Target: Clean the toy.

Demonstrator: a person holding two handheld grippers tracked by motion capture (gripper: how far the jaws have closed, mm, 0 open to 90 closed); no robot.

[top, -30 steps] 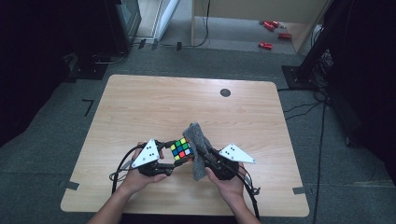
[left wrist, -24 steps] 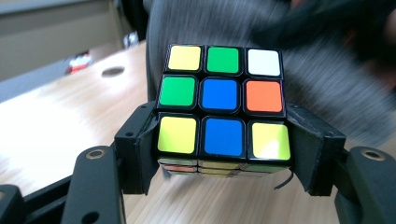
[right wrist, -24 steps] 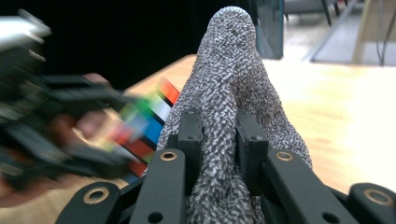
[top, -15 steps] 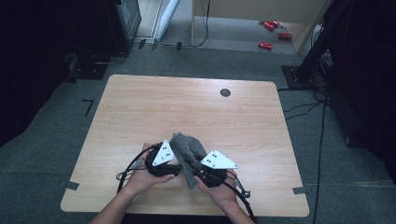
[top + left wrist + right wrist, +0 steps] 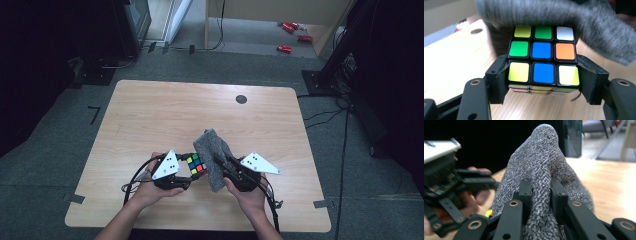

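Observation:
A colour puzzle cube [image 5: 195, 164] is held just above the wooden table [image 5: 150, 115] near its front edge. My left gripper [image 5: 189, 172] is shut on the cube [image 5: 542, 58], its black pads pressing the cube's two sides. A grey knitted cloth [image 5: 214, 157] hangs beside the cube on its right and drapes against it. My right gripper [image 5: 222, 165] is shut on the cloth [image 5: 541, 170], which bunches up between its jaws and rises above them. In the left gripper view the cloth [image 5: 584, 27] covers the cube's far side.
A small dark round hole [image 5: 241, 99] sits near the table's far edge. Cables [image 5: 135, 180] trail from both grippers over the front of the table. Red items [image 5: 290, 35] lie on the floor beyond the table, and a dark stand [image 5: 325, 80] is at the far right.
The cloth, which lay over the cube half a second ago, has swung to the right, and the cube's coloured top shows again. Both hands stay close together near the front edge.

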